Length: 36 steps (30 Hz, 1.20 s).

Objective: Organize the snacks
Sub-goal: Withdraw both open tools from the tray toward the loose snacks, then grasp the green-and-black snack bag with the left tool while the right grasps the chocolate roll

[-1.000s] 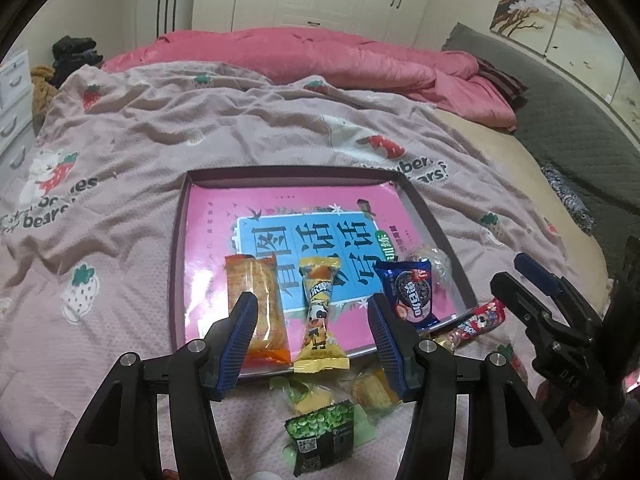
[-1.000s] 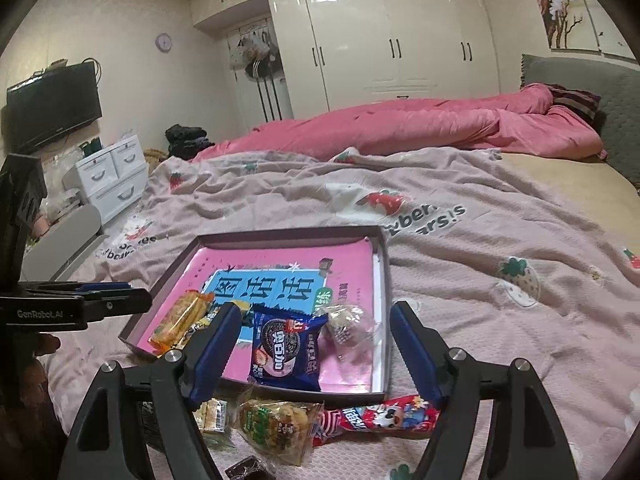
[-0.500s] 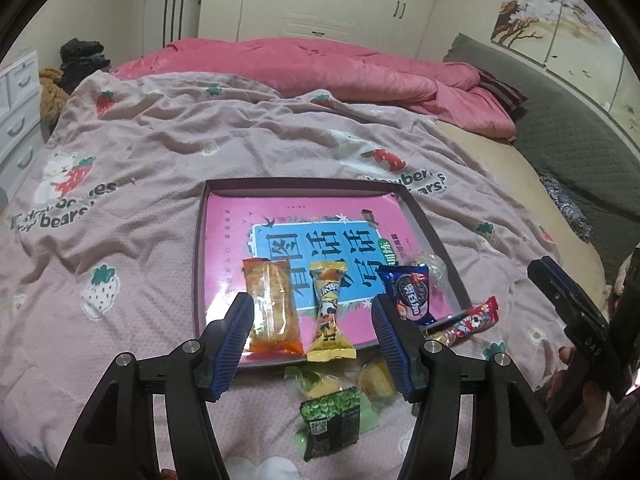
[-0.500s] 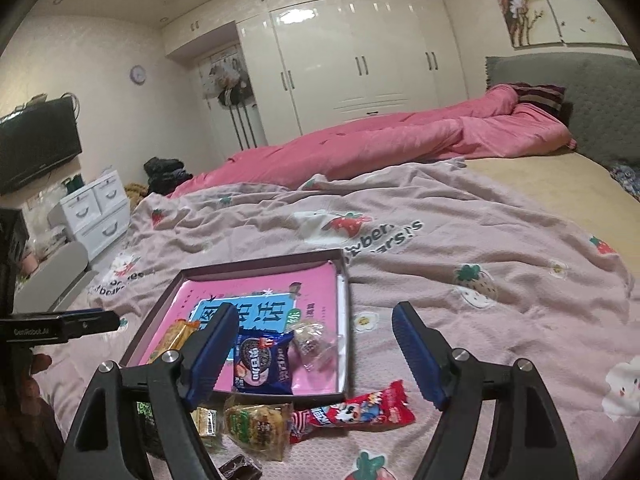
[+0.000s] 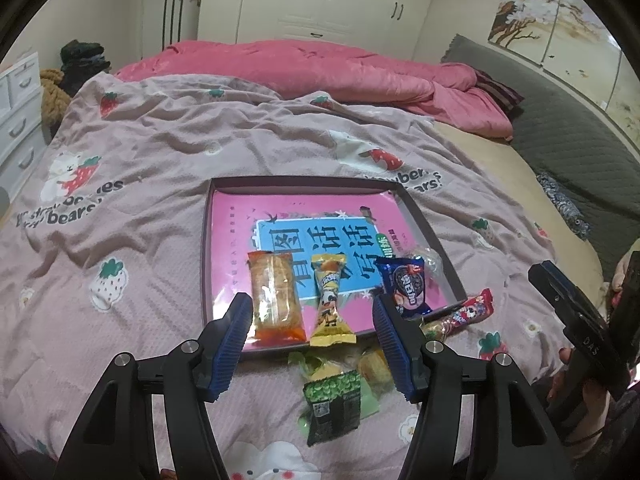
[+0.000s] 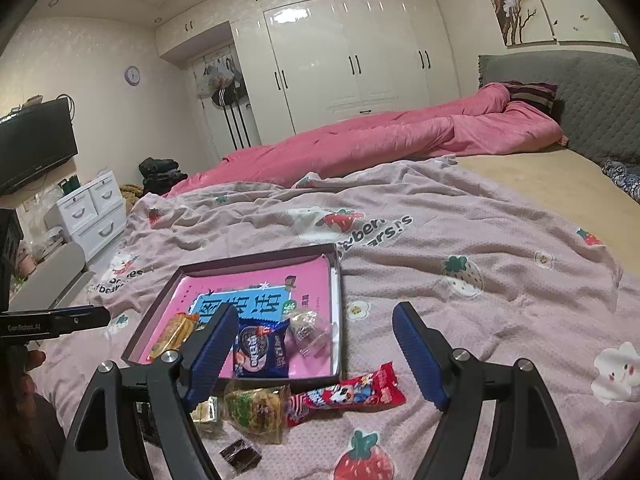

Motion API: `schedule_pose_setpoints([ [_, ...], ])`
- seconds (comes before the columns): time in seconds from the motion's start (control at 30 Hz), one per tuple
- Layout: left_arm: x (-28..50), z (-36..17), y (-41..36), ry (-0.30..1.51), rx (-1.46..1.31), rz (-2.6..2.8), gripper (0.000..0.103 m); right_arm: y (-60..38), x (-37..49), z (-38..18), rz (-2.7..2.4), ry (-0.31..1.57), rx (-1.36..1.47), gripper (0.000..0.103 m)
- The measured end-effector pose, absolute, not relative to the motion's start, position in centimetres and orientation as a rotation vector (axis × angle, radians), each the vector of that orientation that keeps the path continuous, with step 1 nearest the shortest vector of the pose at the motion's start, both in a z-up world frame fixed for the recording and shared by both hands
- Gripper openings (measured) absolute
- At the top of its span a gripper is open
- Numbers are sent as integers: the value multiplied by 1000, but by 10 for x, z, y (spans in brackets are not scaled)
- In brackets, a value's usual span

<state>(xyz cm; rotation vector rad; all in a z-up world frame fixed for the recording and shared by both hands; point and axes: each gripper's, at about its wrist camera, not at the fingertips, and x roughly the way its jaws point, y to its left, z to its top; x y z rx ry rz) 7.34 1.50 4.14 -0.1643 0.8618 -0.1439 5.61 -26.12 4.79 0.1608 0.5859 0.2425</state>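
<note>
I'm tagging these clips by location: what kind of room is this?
A home bedroom, quite clearly. The snacks lie on a bed under a strawberry-print blanket, with a pink duvet bunched behind, and a white built-in wardrobe along the far wall.

tray [image 5: 206, 248]: 1 | book [image 5: 248, 216]: 1 | snacks in tray: 4 – orange [image 5: 274, 300], yellow [image 5: 330, 300], blue [image 5: 406, 284], clear [image 6: 306, 330] | snacks on blanket [image 5: 160, 152]: at least 5, count unsure | grippers: 2
</note>
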Motion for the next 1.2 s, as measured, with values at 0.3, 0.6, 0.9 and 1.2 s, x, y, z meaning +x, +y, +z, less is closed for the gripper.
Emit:
schedule_pose_setpoints([
  [0.3, 64, 28, 18, 910, -154, -138, 64, -230, 48, 40, 334, 651, 92, 79],
  [0.6, 57, 13, 15, 955, -137, -141, 64, -208, 39, 30, 403, 701, 11, 79],
  [0.9, 50, -5, 9, 1018, -126, -149, 64, -191, 37, 12, 451, 784, -84, 79],
  [1.2, 44, -26, -4, 1084, -108, -164, 64, -181, 33, 1, 483, 830, -149, 79],
])
